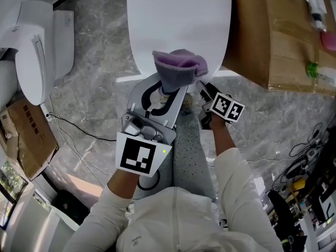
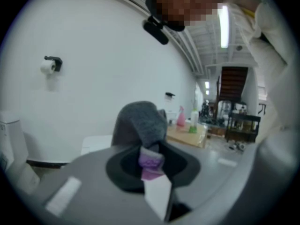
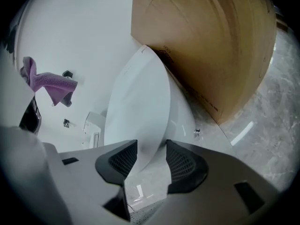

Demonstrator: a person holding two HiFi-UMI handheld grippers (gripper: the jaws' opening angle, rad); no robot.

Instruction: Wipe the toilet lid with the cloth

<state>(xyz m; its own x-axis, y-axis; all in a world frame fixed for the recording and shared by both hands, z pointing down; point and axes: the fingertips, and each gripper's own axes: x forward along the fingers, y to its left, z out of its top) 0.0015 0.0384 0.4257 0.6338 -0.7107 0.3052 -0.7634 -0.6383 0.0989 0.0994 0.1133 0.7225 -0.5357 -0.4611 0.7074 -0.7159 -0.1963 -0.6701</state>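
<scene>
A purple and grey cloth (image 1: pixel 179 67) hangs bunched over the near edge of the white toilet lid (image 1: pixel 178 20), pinched by my left gripper (image 1: pixel 167 91). In the left gripper view the cloth (image 2: pixel 143 125) fills the jaws, which are shut on it. My right gripper (image 1: pixel 206 91) sits lower, just right of the cloth, near the lid's front right edge. In the right gripper view its jaws (image 3: pixel 152 161) stand open with nothing between them; the lid (image 3: pixel 138 121) lies ahead and the cloth (image 3: pixel 47 84) shows at the left.
A large cardboard box (image 1: pixel 283 41) stands right of the toilet. A second white toilet (image 1: pixel 37 51) and a smaller box (image 1: pixel 29 135) are at the left. Cables (image 1: pixel 79 133) run over the marble floor. My knee (image 1: pixel 189 151) is between the grippers.
</scene>
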